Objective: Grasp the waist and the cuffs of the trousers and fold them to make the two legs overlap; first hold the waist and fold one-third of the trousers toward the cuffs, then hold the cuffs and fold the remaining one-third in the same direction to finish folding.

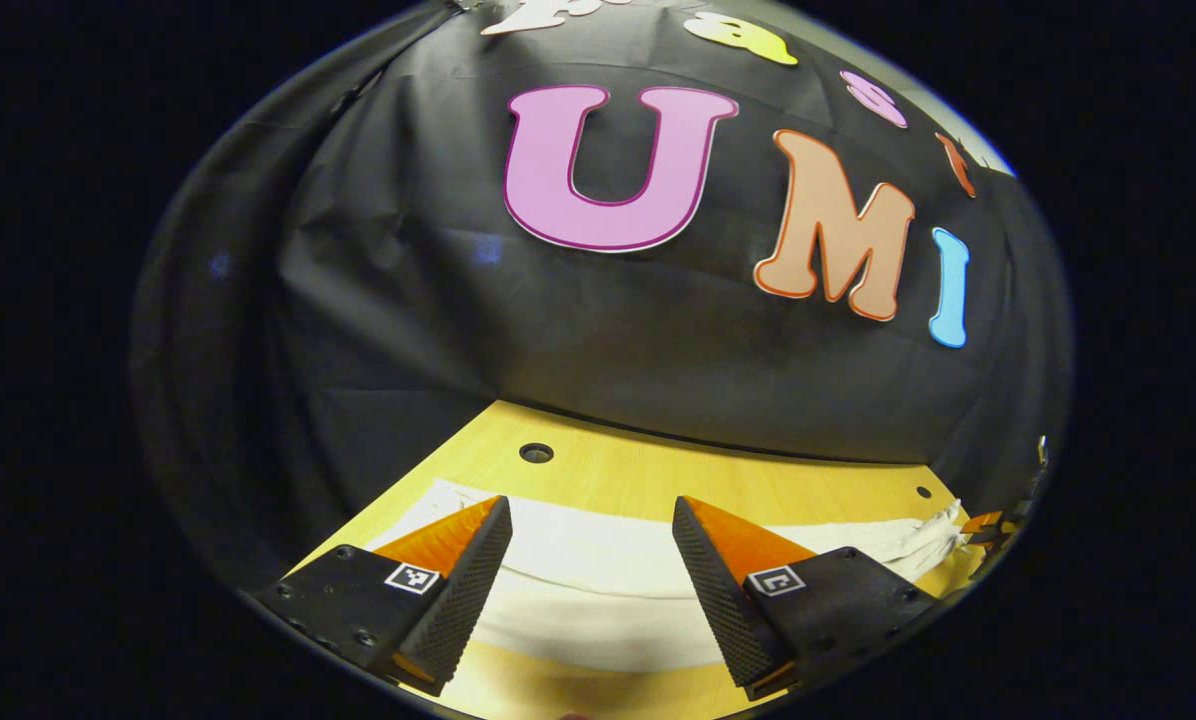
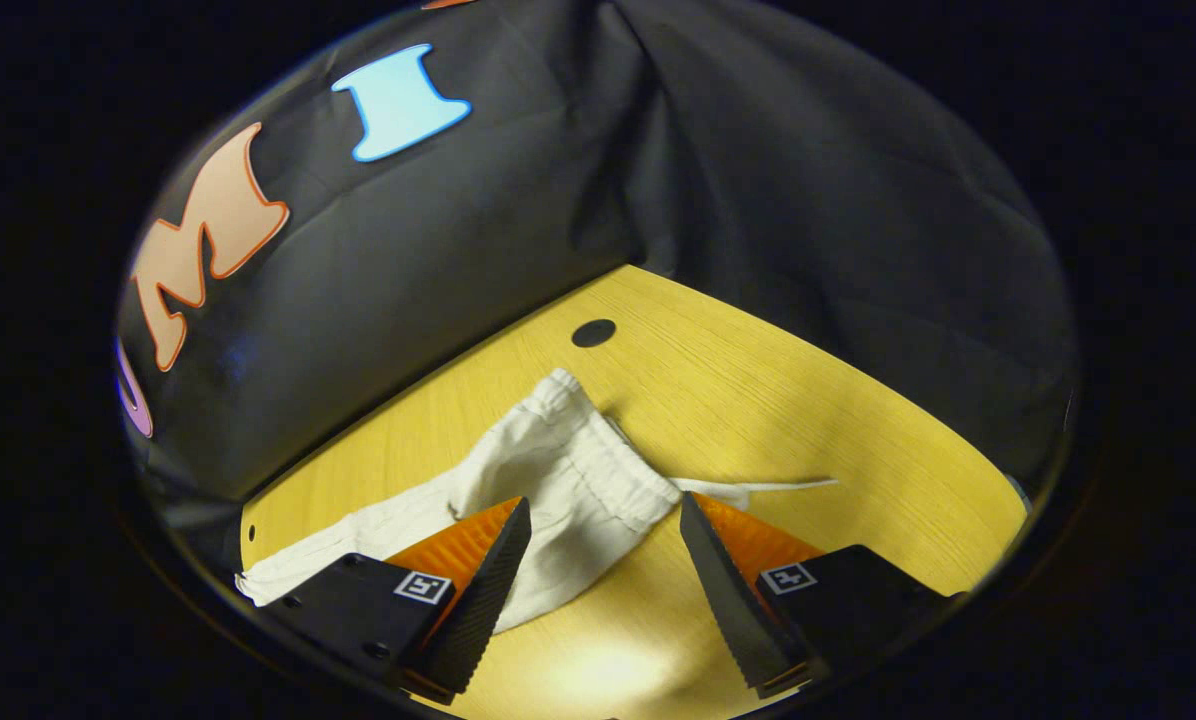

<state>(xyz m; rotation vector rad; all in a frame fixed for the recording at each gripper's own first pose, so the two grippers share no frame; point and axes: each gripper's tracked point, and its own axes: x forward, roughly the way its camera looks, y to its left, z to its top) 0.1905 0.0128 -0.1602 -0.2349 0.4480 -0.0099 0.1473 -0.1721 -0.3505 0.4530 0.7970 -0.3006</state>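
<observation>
A: What takes up most of the space?

B: The yellow wooden table (image 2: pixel 808 420), backed by the black cloth wall (image 1: pixel 458 330). A round dark hole (image 2: pixel 593 333) sits in the tabletop near the wall in the right gripper view, and another hole (image 1: pixel 536 452) shows in the left gripper view.

A: And the trousers?

B: White trousers (image 2: pixel 558 470) lie flat on the table. In the right gripper view the gathered waist (image 2: pixel 608 450) points toward the hole, and a thin drawstring (image 2: pixel 768 487) trails off from it across the wood. The legs run away to the lower left (how they lie one on the other I cannot tell). In the left gripper view the trousers (image 1: pixel 598 590) stretch as a pale band across the table.

A: The tongs?

B: The left gripper (image 1: pixel 591 505) is spread wide above the cloth, nothing between its fingers. The right gripper (image 2: pixel 605 505) is spread wide too, poised near the waist, gripping nothing. Whether either touches the fabric I cannot tell.
</observation>
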